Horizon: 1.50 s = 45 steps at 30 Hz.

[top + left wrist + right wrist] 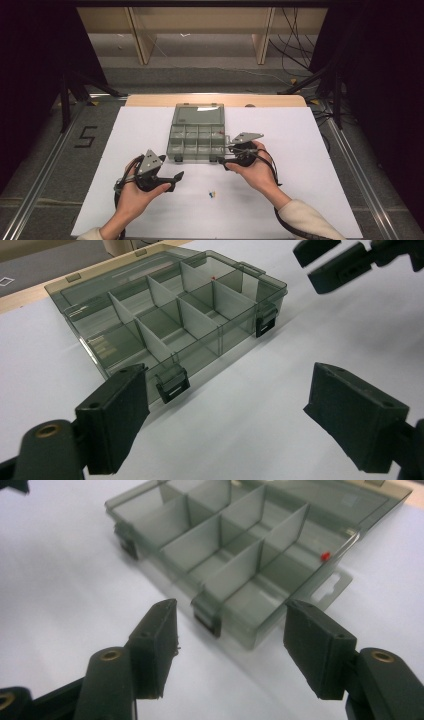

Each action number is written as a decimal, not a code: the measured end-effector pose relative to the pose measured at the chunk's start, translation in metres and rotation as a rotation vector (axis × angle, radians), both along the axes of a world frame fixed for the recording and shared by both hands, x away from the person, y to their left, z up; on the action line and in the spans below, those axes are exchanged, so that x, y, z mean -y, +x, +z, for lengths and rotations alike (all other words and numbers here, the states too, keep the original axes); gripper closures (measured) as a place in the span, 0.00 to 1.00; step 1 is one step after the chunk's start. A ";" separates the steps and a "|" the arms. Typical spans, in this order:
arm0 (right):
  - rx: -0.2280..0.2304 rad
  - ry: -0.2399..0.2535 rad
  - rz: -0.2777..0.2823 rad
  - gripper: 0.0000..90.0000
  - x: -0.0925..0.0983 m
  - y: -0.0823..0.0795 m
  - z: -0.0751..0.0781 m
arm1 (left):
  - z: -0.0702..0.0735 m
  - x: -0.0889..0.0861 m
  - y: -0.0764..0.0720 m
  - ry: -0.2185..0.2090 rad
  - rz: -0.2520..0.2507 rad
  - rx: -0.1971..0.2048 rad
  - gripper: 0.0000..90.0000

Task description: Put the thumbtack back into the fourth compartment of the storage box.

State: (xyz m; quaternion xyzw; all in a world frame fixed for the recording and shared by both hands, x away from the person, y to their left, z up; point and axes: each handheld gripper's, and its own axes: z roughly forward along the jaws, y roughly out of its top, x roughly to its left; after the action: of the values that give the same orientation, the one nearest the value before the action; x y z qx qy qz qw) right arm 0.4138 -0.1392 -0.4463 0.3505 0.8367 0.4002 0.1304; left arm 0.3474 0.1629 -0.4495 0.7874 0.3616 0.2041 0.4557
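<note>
We see the organizer box (196, 138) lying open near the middle of the white worktop (300, 150), toward its far half, the lid folded flat on the far side. It is smoky, see-through plastic, split by thin walls into small compartments, with two dark latches on its near wall; a tiny red bit (325, 556) lies in a compartment at its right end. Just off the near right corner our right gripper (227, 156) holds its fingers wide apart with nothing between them, one latch (207, 620) in front of the gap. Our left gripper (175, 181) rests near and left of the box, fingers spread wide and empty. A few small coloured pieces (213, 193) lie loose on the near worktop between the hands. Bare white surface runs left, right and near of the box.
</note>
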 end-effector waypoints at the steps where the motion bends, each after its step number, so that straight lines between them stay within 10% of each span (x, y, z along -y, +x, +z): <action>1: -0.011 -0.004 0.003 0.44 0.001 -0.003 -0.001 | 0.000 0.000 0.000 0.003 -0.001 0.001 0.18; 45: -0.110 -0.094 0.133 0.61 -0.029 -0.044 -0.034 | -0.001 0.001 0.000 0.001 -0.003 -0.009 0.18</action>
State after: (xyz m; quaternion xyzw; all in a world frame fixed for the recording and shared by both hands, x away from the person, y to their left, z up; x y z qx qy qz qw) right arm 0.3695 -0.1105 -0.4807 0.3090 0.8819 0.3484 0.0737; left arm 0.3477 0.1615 -0.4503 0.7892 0.3623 0.1999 0.4538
